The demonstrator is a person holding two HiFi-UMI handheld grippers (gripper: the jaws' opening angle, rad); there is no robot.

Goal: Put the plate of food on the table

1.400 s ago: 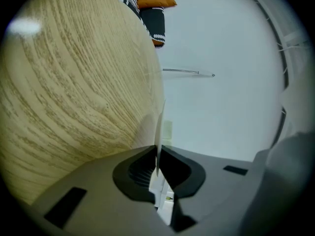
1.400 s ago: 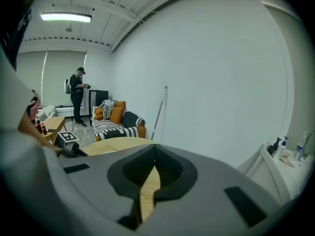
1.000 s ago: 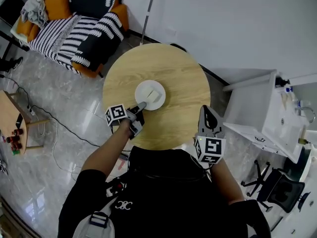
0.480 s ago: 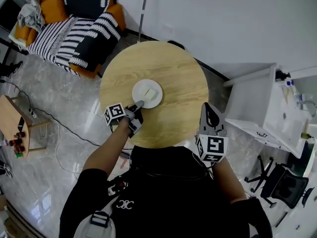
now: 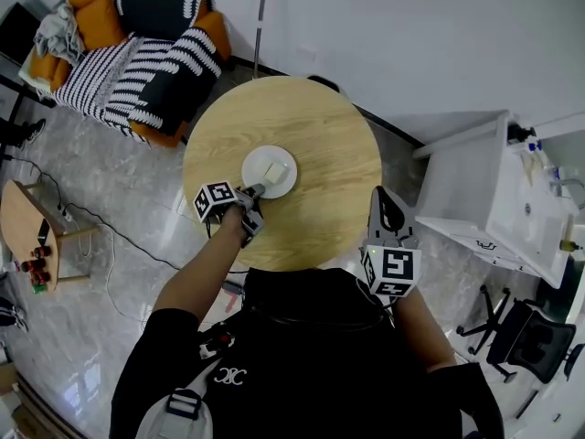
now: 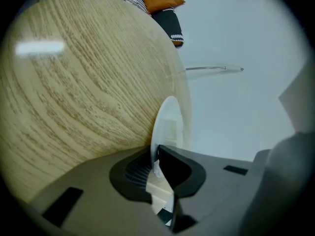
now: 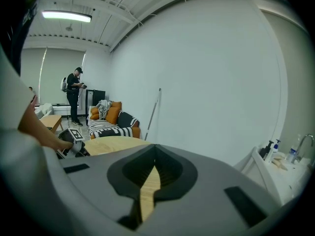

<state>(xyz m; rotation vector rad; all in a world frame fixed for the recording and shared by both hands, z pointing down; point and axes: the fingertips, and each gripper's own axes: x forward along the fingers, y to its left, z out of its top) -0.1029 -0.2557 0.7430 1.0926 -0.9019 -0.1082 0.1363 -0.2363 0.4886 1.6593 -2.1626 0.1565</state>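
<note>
A white plate [image 5: 256,161] with a pale square piece of food [image 5: 274,169] lies near the middle of the round wooden table [image 5: 320,126]. My left gripper [image 5: 256,190] is shut on the plate's near rim. In the left gripper view the thin rim of the plate [image 6: 170,114] runs between the dark pads of the left gripper [image 6: 155,154], with the table [image 6: 74,92] behind it. My right gripper [image 5: 382,198] hovers at the table's near right edge, away from the plate. The right gripper [image 7: 154,149] is shut with nothing in it.
An orange sofa with a striped blanket [image 5: 137,53] stands beyond the table to the left. To the right is a white sink unit [image 5: 494,199], and an office chair [image 5: 521,346] sits nearer. A small side table [image 5: 23,236] and cables lie at left. A person [image 7: 75,95] stands far off.
My left gripper has tilted a little while keeping its hold on the plate's rim. The plate stays on the table, and the right gripper has not moved.
</note>
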